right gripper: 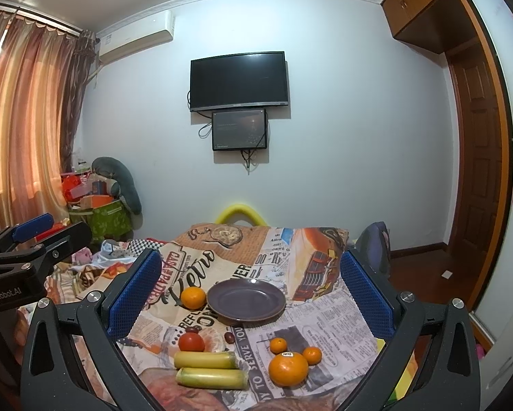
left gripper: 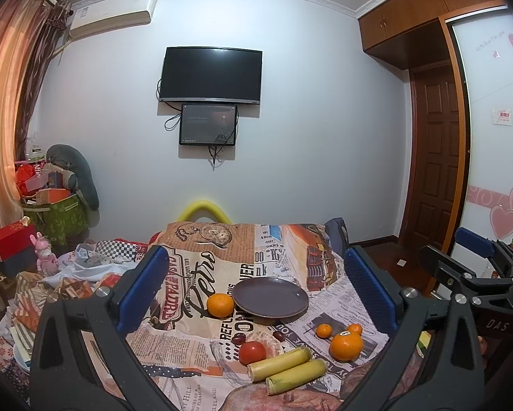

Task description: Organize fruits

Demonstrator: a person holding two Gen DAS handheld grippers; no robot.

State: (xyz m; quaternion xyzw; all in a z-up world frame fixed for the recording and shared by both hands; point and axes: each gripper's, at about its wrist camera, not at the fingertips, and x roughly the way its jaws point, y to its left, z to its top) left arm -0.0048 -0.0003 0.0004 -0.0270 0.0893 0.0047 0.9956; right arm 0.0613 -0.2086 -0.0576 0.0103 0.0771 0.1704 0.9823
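A dark empty plate [left gripper: 270,297] [right gripper: 246,297] sits mid-table on a newspaper-print cloth. An orange [left gripper: 220,304] [right gripper: 193,297] lies at its left edge. Nearer are a red tomato [left gripper: 252,352] [right gripper: 191,341], two yellow-green stalk pieces [left gripper: 279,364] [right gripper: 205,359], a large stickered orange [left gripper: 346,345] [right gripper: 288,369], two small tangerines [left gripper: 324,330] [right gripper: 278,345] and dark grapes [left gripper: 277,335] [right gripper: 228,336]. My left gripper [left gripper: 256,294] and right gripper [right gripper: 251,294] are both open and empty, held back above the near edge.
The cloth [left gripper: 195,274] covers the table. A cluttered bed and boxes [left gripper: 51,205] lie to the left. A yellow foam arch [left gripper: 203,209] stands behind the table. A wardrobe and door [left gripper: 438,157] are on the right. The right gripper [left gripper: 475,274] shows at the left view's right edge.
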